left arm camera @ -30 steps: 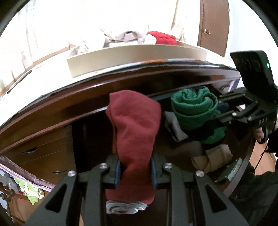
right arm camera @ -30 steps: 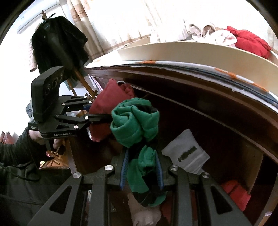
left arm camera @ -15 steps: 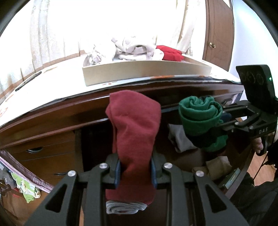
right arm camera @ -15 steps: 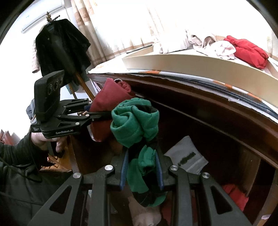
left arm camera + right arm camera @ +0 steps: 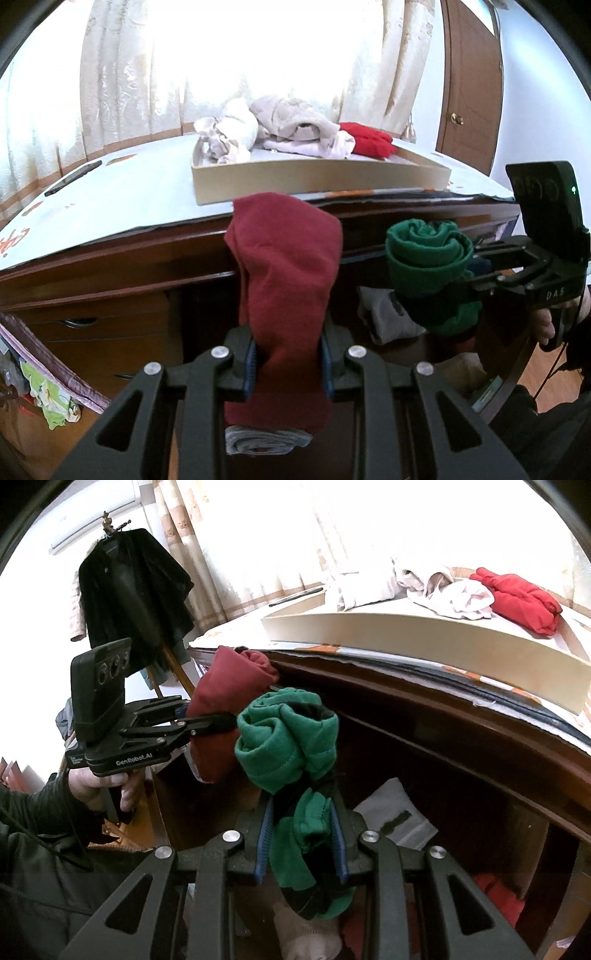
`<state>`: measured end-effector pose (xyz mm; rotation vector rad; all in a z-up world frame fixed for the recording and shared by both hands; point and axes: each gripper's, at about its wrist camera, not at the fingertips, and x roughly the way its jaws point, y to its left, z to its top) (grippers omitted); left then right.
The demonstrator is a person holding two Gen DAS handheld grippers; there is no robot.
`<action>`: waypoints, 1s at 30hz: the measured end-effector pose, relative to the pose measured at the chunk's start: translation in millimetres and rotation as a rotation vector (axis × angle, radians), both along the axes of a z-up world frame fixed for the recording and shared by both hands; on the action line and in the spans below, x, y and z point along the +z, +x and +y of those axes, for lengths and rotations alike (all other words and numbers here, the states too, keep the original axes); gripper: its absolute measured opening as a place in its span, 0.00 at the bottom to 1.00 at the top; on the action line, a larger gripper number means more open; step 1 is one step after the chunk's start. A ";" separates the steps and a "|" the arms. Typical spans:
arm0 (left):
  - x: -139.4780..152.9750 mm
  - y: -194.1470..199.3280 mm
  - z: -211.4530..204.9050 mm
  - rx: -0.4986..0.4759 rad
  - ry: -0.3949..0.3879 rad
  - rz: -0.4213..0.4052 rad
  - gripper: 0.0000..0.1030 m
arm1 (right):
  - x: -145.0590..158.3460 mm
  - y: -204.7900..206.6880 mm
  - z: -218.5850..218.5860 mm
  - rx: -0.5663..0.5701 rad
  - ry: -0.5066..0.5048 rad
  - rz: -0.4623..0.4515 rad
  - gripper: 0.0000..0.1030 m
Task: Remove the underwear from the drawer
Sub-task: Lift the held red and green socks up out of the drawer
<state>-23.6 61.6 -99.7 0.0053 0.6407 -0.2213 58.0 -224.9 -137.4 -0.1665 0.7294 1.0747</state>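
- The left gripper (image 5: 286, 363) was clamped on a dark red underwear roll (image 5: 284, 273), which stood up from the jaws in front of the dresser edge.
- The right gripper (image 5: 301, 843) was clamped on a green underwear roll (image 5: 286, 747), held just right of the red one.
- Both rolls hung above the open drawer (image 5: 480, 797), where a grey folded piece (image 5: 397, 819) lay.
- On the far dresser top, a shallow tray (image 5: 321, 179) held pale clothes (image 5: 280, 129) and a bright red garment (image 5: 369, 142).

Wooden dresser top (image 5: 110, 206) bears a cardboard tray (image 5: 317, 181) and phone (image 5: 73, 178).
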 end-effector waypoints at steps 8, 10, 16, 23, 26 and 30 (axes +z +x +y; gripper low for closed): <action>3.5 -2.7 -1.2 0.015 -0.009 -0.018 0.24 | 2.6 -1.0 -3.0 -0.005 0.024 -0.015 0.29; 6.0 -4.7 -2.0 0.023 -0.007 -0.031 0.24 | 3.4 -1.5 -4.1 -0.006 0.033 -0.021 0.29; 15.5 -10.2 -5.3 0.038 0.003 -0.071 0.24 | 6.3 -5.3 -8.0 -0.003 0.068 -0.052 0.29; 22.8 -12.7 -6.1 0.052 0.001 -0.090 0.24 | 9.4 -9.0 -11.4 -0.003 0.099 -0.075 0.29; 25.5 -13.8 -5.0 0.061 -0.002 -0.100 0.24 | 9.9 -9.4 -13.6 -0.008 0.115 -0.085 0.29; 29.0 -14.9 -5.2 0.065 -0.004 -0.111 0.24 | 10.9 -11.5 -16.3 -0.008 0.130 -0.095 0.29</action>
